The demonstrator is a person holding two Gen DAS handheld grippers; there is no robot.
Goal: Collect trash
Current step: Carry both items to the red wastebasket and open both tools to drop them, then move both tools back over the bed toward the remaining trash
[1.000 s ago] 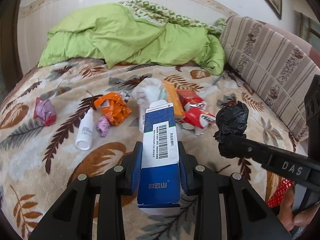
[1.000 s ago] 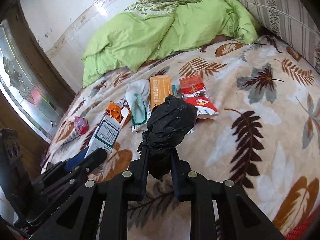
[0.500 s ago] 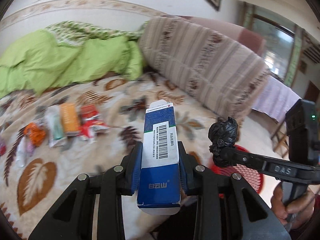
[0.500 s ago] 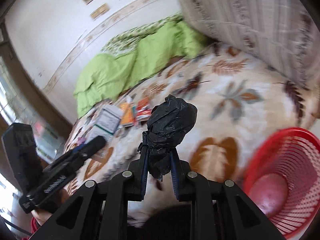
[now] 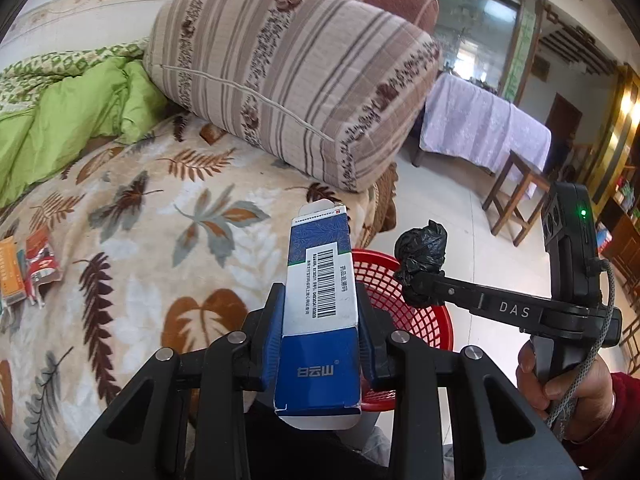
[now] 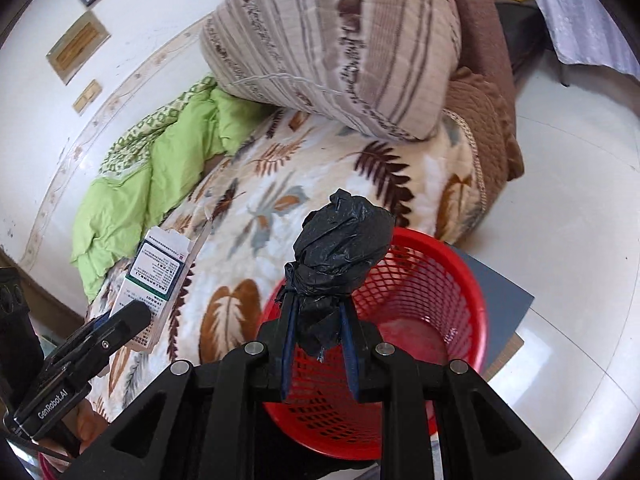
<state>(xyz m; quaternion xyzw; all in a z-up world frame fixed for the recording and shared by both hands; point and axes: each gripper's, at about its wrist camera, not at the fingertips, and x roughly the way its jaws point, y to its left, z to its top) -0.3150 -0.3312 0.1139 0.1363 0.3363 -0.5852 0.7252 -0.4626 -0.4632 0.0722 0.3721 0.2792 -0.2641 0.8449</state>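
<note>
The left gripper clamps a blue medicine carton; the right gripper pinches a knotted black bag. The red mesh basket sits at one o'clock of the carton — let go early and it probably hits the rim or the leaf-print blanket.

Both grippers hang over the red basket beside the bed. The left gripper angles downward above the basket's near rim, its blue-padded jaws clamped on the flat sides of a blue-and-white carton. The right gripper, also tilted down over the basket's mouth, pinches the knotted neck of a black plastic bag. The person's right hand grips its handle, red sleeve at the wrist.
</note>
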